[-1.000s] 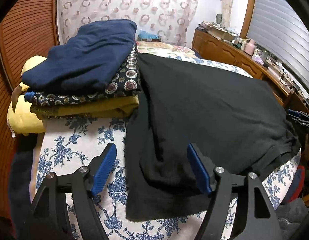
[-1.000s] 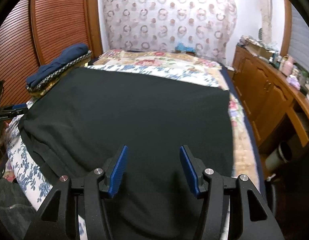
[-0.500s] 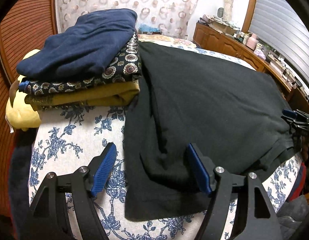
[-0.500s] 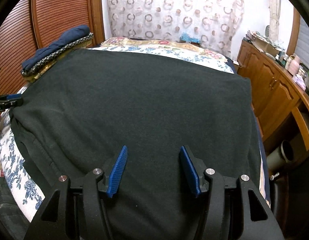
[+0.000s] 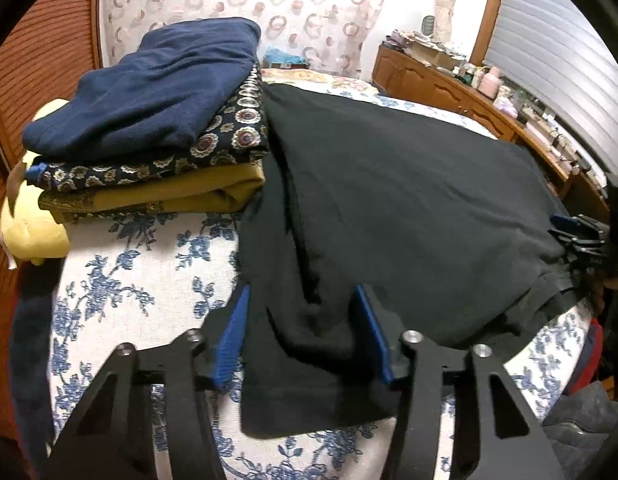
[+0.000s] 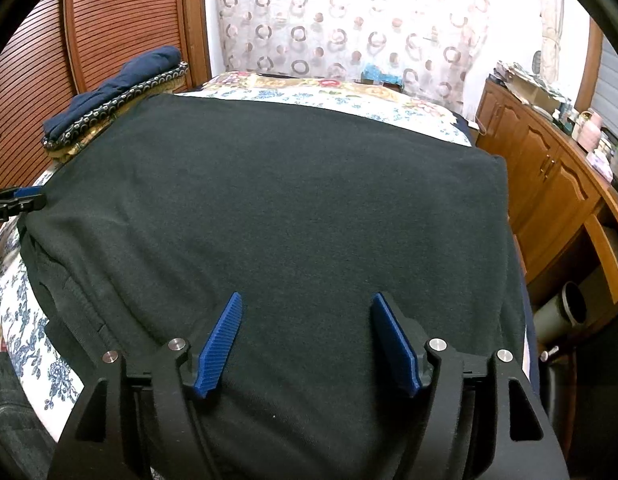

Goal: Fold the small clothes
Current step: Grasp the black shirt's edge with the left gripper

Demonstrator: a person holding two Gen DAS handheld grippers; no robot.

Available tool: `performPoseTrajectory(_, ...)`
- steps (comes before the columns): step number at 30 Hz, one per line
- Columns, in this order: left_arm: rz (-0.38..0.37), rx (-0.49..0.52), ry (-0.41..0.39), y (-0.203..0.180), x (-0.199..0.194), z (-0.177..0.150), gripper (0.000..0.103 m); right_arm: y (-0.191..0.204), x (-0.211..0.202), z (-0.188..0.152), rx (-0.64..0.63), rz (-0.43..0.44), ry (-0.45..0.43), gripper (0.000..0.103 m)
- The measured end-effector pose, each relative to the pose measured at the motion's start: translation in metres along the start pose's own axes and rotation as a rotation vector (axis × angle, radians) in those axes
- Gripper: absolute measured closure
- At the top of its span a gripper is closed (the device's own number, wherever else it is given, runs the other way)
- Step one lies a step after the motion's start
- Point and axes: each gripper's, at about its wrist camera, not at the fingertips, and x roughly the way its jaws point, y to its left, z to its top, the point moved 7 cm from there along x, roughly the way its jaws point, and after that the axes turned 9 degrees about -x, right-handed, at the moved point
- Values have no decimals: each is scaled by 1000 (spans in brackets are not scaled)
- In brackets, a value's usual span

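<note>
A black garment [image 5: 409, 200] lies spread flat on the bed, seen large in the right wrist view [image 6: 289, 208]. My left gripper [image 5: 303, 312] is open, its blue pads on either side of a bunched fold at the garment's left near corner. My right gripper [image 6: 307, 320] is open and empty, low over the garment's near edge. Each gripper shows small at the other view's edge: the right one [image 5: 577, 236] at the garment's right side, the left one [image 6: 17, 200] at its left side.
A stack of folded clothes [image 5: 149, 120], navy on patterned on mustard, sits at the bed's left by a yellow pillow [image 5: 33, 232]. The floral bedspread [image 5: 141, 280] is bare left of the garment. A wooden cabinet [image 6: 549, 176] stands right of the bed.
Both grippers have moved forward and lower over the black garment. The left gripper's jaws now straddle the bunched fold at the corner and stand a little narrower.
</note>
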Motion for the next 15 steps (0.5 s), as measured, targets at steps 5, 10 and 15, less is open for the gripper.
performPoseTrajectory(5,-6,9,13,-4,1,0,74,0,-1,-2,1,-1,-1,33)
performPoseTrajectory(10,-1,31,12,-8,1,1,92,0,-1,-2,1,0,-1,33)
performPoseTrajectory(15,-50,36,-56,-23,-13,15,94,0,-1,-2,0,0,-1,32)
